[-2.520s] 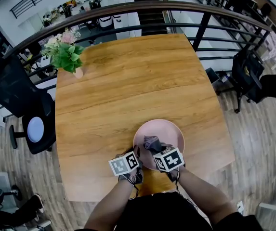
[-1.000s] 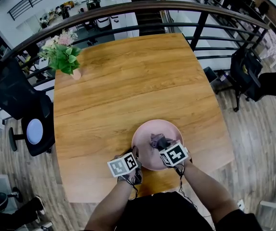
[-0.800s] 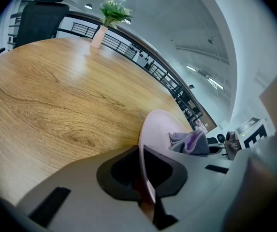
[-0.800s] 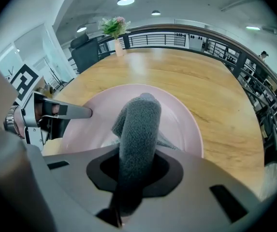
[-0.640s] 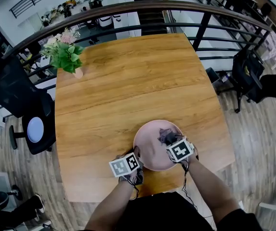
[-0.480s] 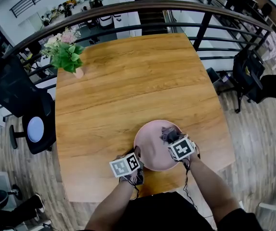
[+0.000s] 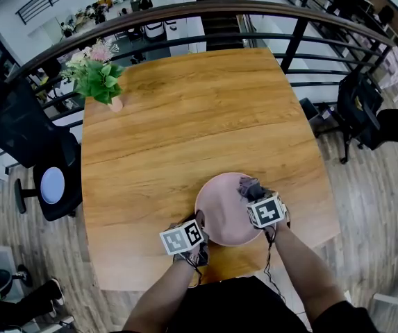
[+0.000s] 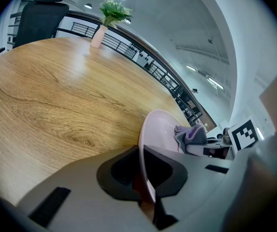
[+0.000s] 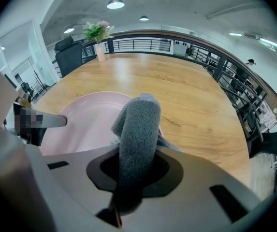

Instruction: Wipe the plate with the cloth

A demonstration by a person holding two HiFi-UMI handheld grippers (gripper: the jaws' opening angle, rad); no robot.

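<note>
plate (image 7: 221, 208): pink, round, shallow, plain and glossy; sits on bench (image 7: 185, 116) close to the near edge, right of middle
cloth (image 9: 138, 139): grey, fuzzy, bunched into a thick roll; looks slightly lilac in the left gripper view; lies on the plate's right side by the far-right rim, loose end sticking out past the gripper
left gripper (image 8: 144, 178): at the plate's near-left rim, points down at a slant
left fingers (image 8: 118, 172): nearly together, pinching the plate's rim, one above and one below it
right gripper (image 9: 136, 170): over the plate's right side, aimed steeply down
right fingers (image 9: 169, 172): pinching the cloth roll, which fills the gap between them
cloth contact: touches the plate's inner face near the rim
flowers (image 7: 98, 78): in a small vase at the bench's far left corner, well apart from the plate
</note>
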